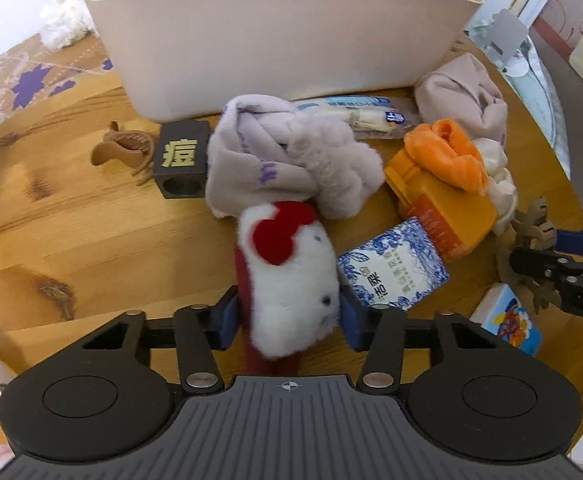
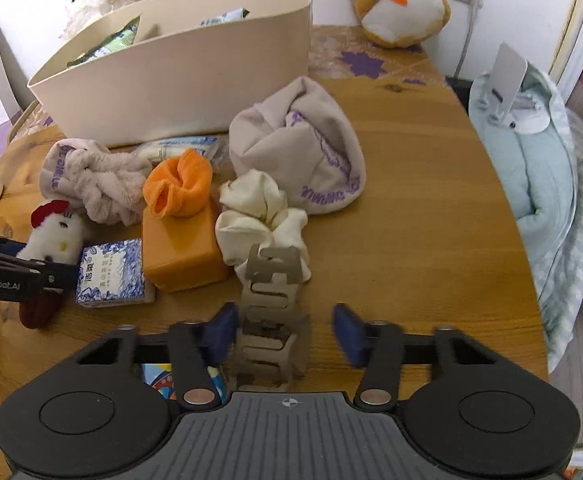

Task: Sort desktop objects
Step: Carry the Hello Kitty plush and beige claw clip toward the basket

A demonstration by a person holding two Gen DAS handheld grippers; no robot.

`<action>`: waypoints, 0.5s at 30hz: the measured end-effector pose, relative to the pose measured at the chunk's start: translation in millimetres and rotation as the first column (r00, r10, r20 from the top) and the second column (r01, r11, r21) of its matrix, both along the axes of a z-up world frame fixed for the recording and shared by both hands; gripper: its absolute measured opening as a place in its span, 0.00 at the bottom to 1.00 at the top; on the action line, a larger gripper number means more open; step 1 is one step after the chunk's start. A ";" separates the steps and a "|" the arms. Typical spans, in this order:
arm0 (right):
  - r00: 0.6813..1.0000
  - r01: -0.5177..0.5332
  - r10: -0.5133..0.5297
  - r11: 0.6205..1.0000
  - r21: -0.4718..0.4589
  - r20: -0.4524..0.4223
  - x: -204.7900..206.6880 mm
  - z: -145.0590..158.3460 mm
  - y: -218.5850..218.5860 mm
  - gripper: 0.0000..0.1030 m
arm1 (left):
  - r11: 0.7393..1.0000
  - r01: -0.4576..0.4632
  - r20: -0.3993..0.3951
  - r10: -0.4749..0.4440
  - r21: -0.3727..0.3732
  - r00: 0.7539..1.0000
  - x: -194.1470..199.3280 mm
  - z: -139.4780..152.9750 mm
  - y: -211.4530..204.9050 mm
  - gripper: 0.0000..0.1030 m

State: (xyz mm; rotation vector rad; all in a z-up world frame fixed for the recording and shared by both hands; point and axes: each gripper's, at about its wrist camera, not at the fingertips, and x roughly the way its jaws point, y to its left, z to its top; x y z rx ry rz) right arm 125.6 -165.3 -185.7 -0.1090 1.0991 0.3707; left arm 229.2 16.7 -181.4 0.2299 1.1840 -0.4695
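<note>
In the left wrist view my left gripper (image 1: 289,312) points steeply down at the wooden table (image 1: 91,240). Its blue pads press both sides of a white plush toy (image 1: 291,280) with a red bow. The right wrist view shows that toy (image 2: 57,236) in the left gripper at the far left. My right gripper (image 2: 285,330) straddles a tan hair claw clip (image 2: 271,320) lying on the table. Its left pad is against the clip, while the right pad stands apart from it with a gap. The beige bin (image 2: 171,76) holding packets stands at the back.
A clutter lies before the bin: a lilac fluffy cloth (image 1: 291,160), an orange box (image 1: 443,208) under an orange scrunchie (image 1: 443,152), a blue-and-white packet (image 1: 391,272), a black block (image 1: 179,156), a brown claw clip (image 1: 125,150), a cream scrunchie (image 2: 259,216) and a beige pouch (image 2: 303,152). The table edge (image 2: 523,240) curves at right.
</note>
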 end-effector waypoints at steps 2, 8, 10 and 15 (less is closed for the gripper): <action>1.000 -0.008 0.008 1.000 0.011 -0.008 -1.6 -0.4 0.2 0.35 | 1.000 0.019 -0.002 -0.019 -0.009 1.000 -1.5 0.1 0.6 0.44; 0.999 -0.046 0.046 0.999 0.013 -0.023 -5.6 1.6 0.5 0.29 | 1.000 0.005 -0.025 -0.005 -0.026 1.000 -3.5 2.1 7.3 0.39; 0.998 -0.058 0.058 0.998 0.015 -0.016 -8.7 4.9 0.2 0.29 | 1.000 0.007 -0.024 -0.008 -0.027 1.000 -4.3 3.0 9.0 0.39; 0.999 -0.047 0.047 0.997 0.058 -0.007 -11.1 16.6 -6.9 0.29 | 0.998 0.021 -0.020 -0.022 -0.060 1.000 -12.2 12.3 17.9 0.39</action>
